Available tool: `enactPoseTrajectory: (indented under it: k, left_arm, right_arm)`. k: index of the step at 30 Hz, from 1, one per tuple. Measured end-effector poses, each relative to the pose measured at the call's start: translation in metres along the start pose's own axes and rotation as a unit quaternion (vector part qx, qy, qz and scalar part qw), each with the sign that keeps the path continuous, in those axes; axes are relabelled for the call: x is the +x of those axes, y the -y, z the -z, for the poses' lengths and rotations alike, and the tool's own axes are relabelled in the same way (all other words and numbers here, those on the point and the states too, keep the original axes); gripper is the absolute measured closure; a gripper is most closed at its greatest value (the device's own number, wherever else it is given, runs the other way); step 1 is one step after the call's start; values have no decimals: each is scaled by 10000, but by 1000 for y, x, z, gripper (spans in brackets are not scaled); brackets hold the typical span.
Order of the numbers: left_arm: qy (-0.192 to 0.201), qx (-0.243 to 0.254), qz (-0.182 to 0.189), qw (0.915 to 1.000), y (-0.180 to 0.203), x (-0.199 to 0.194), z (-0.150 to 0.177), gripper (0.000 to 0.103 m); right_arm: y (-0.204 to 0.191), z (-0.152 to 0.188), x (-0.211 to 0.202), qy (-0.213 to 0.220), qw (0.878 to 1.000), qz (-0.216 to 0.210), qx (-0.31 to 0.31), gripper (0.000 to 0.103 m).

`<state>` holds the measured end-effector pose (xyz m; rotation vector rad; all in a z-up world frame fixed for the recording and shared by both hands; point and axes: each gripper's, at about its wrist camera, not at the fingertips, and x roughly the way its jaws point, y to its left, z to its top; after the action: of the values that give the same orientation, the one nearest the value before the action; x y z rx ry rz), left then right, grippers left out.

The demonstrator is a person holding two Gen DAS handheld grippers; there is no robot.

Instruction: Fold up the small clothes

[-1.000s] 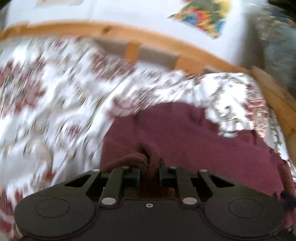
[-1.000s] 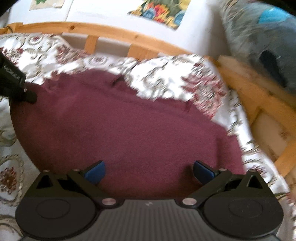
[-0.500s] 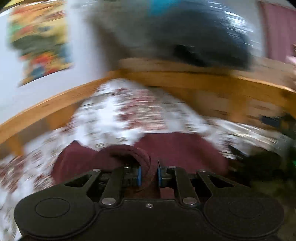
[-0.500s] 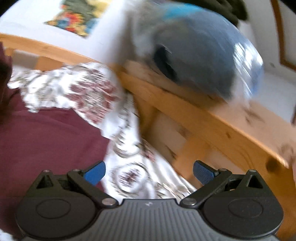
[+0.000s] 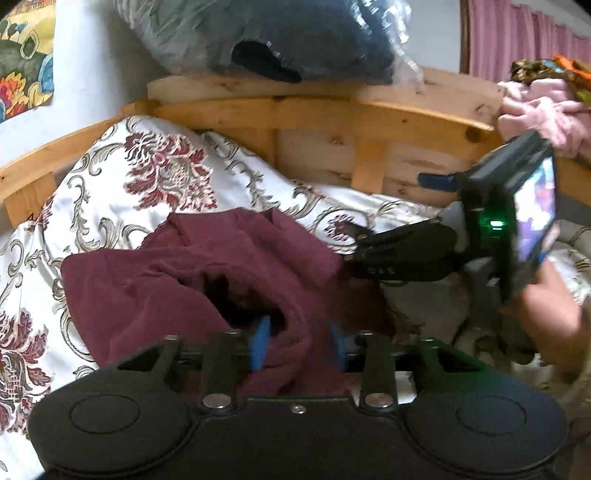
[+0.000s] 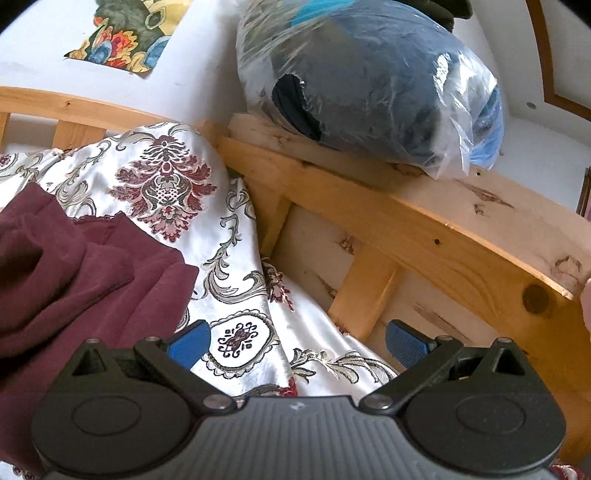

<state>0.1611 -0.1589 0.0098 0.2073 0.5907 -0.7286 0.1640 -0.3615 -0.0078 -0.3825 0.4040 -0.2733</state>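
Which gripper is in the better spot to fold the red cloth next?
Probably the left gripper: its jaws have just been opening, with a fold of the red cloth between them. The right gripper is open over the bedspread, beside the cloth.

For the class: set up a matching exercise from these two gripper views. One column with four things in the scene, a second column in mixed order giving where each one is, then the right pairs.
Things:
1. maroon garment
2. plastic-wrapped bundle
3. colourful picture
4. pink cloth

Places:
A. on the white wall
B. on top of the wooden rail, at the bed's corner
C. lying on the floral bedspread
D. over the rail at the far right of the left wrist view

Pairs: 1-C, 2-B, 3-A, 4-D
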Motion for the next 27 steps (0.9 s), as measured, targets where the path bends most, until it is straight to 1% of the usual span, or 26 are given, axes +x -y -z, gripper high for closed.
enactPoseTrajectory:
  k: [1, 2, 3, 4, 5, 8, 9, 10, 12, 15, 19, 20, 22, 24, 27]
  left_arm:
    - [74, 34, -5, 10000, 3, -5, 1, 46]
    - [159, 66, -24, 9998, 6, -9, 2, 42]
    - [253, 92, -46, 9996, 8, -15, 4, 34]
    - [331, 109, -83, 9994, 10, -21, 6, 29]
    - [416, 107, -172, 9989, 12, -26, 9, 27]
    - [543, 36, -541, 9970, 12, -37, 17, 17]
    - [541, 25, -689, 9962, 11, -38, 21, 10]
    - [484, 41, -885, 9949, 10, -38, 25, 6]
    - [288, 81, -1227, 9920, 6, -33, 30, 6]
    - [-58, 102, -1525, 9882, -2, -22, 38, 7]
    - [-260, 149, -1677, 9854, -7, -13, 44, 11]
    - [-298, 165, -1679, 9852, -8, -11, 44, 12]
    - [-346, 208, -1659, 9853, -8, -8, 45, 14]
    - [-386, 253, -1642, 9853, -9, -6, 47, 14]
    - [-516, 282, -1603, 9853, -9, -2, 50, 17]
  right_arm:
    - [1, 0, 0, -4, 10000, 13, 32, 0]
    - [2, 0, 0, 1, 10000, 18, 82, 0]
    - [3, 0, 0, 13, 9999, 13, 128, 0]
    - [4, 0, -1, 40, 9998, 4, 182, 0]
    - [6, 0, -3, 90, 9996, -25, 255, 0]
    - [10, -4, -9, 293, 9980, -72, 561, 0]
    - [12, -6, -11, 362, 9967, -121, 710, 0]
    - [13, -7, -12, 426, 9955, -212, 825, 0]
    - [14, -10, -15, 552, 9926, -390, 1006, 0]
    - [11, -13, -18, 770, 9877, -801, 1101, 0]
    - [-1, -16, -19, 1002, 9805, -1246, 1145, 0]
    - [-6, -19, -17, 1033, 9783, -1415, 1104, 1]
    - [-14, -24, -14, 1049, 9728, -1793, 1027, 6]
    - [-24, -31, -9, 923, 9649, -2277, 929, 9]
    - [-38, -37, 1, 512, 9590, -2635, 904, 20]
